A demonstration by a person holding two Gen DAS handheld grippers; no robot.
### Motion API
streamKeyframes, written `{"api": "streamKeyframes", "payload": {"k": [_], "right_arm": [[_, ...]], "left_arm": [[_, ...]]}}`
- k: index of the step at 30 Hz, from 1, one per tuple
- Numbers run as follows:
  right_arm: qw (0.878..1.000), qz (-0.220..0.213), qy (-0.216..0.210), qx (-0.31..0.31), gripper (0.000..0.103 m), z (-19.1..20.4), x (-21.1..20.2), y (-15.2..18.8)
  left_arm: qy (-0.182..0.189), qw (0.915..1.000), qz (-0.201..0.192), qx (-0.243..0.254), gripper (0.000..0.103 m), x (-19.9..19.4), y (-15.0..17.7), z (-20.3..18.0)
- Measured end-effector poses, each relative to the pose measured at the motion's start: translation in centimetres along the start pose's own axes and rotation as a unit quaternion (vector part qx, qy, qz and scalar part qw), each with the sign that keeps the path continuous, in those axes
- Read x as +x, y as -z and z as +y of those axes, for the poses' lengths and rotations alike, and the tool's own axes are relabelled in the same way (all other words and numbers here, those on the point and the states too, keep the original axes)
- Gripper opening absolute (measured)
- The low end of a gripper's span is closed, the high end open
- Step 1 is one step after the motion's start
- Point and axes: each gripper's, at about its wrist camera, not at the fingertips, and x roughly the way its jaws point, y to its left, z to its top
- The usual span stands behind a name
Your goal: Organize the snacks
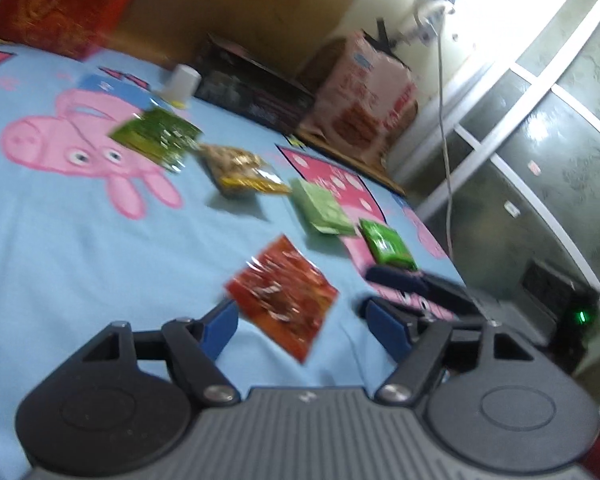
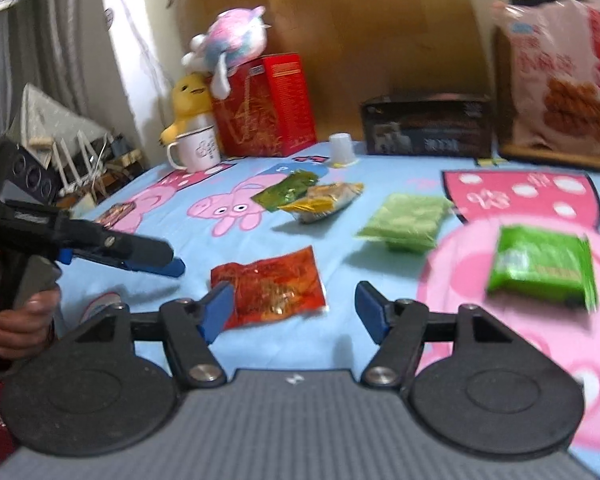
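Note:
Several snack packets lie on a blue cartoon-pig cloth. A red packet lies just ahead of my open, empty left gripper. Beyond it are a pale green packet, a bright green packet, a yellow packet and a dark green packet. In the right wrist view my right gripper is open and empty, with the red packet between and just beyond its fingers. The bright green packet lies to the right, the pale green one farther back. The left gripper shows at the left.
At the back stand a red box, a black box, a pink snack bag, a white mug, an upturned white cup and plush toys. A small packet lies near the cloth's left edge. A cable hangs at right.

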Motion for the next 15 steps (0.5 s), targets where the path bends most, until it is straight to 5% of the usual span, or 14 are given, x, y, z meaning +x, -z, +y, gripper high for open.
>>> {"api": "streamKeyframes", "payload": {"k": [3, 6, 12, 14, 15], "right_arm": [[1.0, 0.023, -0.012, 0.008, 0.067, -0.6, 2.1, -0.6], [0.999, 0.038, -0.017, 0.025, 0.051, -0.7, 3.1, -0.2], [0.999, 0.028, -0.03, 0.028, 0.05, 0.5, 1.6, 1.1], [0.999, 0.023, -0.023, 0.035, 0.05, 0.7, 1.5, 1.3], [0.999, 0.021, -0.02, 0.036, 0.051, 0.9, 1.5, 1.3]], "left_arm": [[-0.004, 0.9999, 0.014, -0.009, 0.06, 1.5, 0.1, 0.0], [-0.003, 0.9997, 0.007, -0.021, 0.06, 1.6, -0.2, 0.3], [0.008, 0.9981, -0.011, -0.06, 0.068, 2.0, -1.6, 2.0], [0.007, 0.9987, -0.017, -0.049, 0.056, 2.4, -2.2, 1.6], [0.014, 0.999, -0.014, -0.041, 0.037, 2.7, -2.4, 1.3]]}}
